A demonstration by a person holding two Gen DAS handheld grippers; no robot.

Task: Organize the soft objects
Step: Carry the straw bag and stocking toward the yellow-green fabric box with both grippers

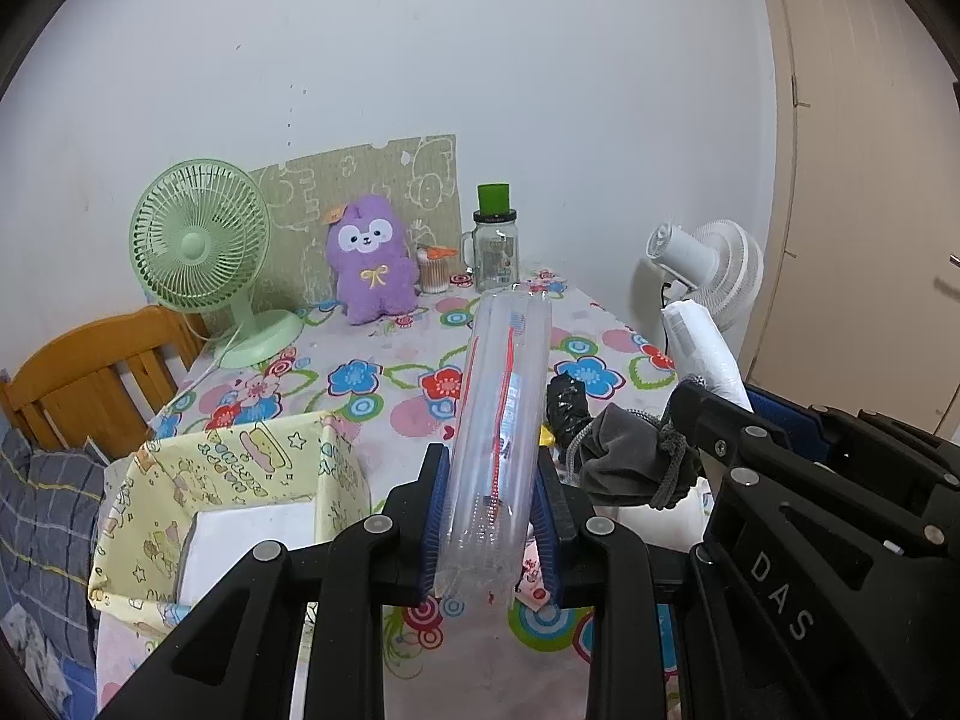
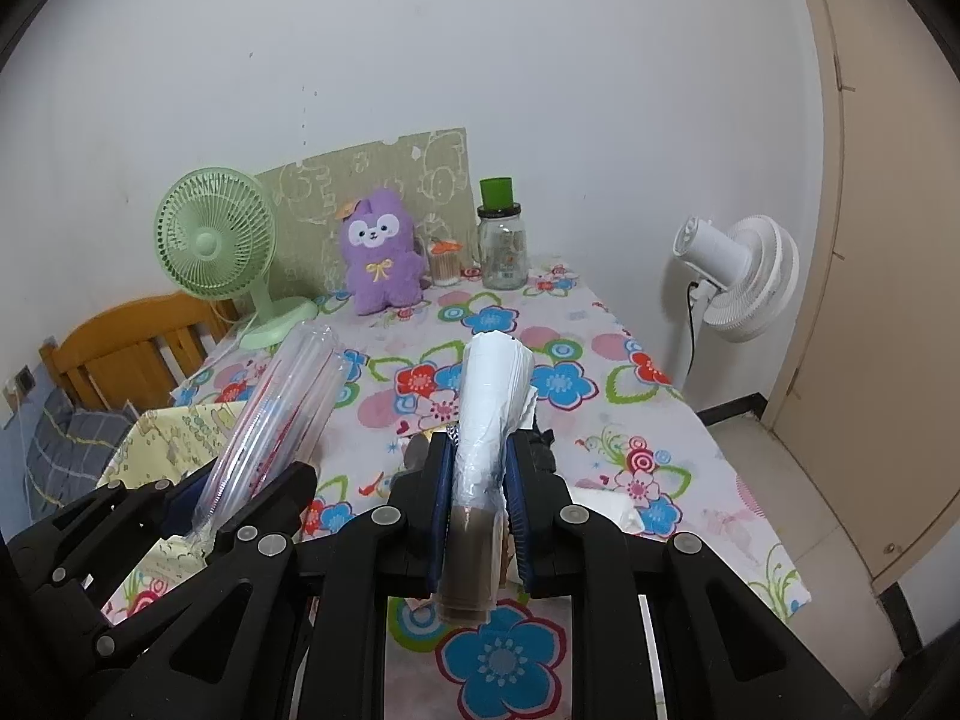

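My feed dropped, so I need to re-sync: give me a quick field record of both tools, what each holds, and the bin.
left tool: shut on clear plastic sleeve, raised over table
right tool: shut on white wrapped roll
yellow fabric bin: near left, white item inside
grey pouch: between the tools

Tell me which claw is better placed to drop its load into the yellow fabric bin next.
Left, probably. The left claw, shut on the clear plastic sleeve, sits right beside the yellow bin. The right claw, gripping the white roll, is farther from it.
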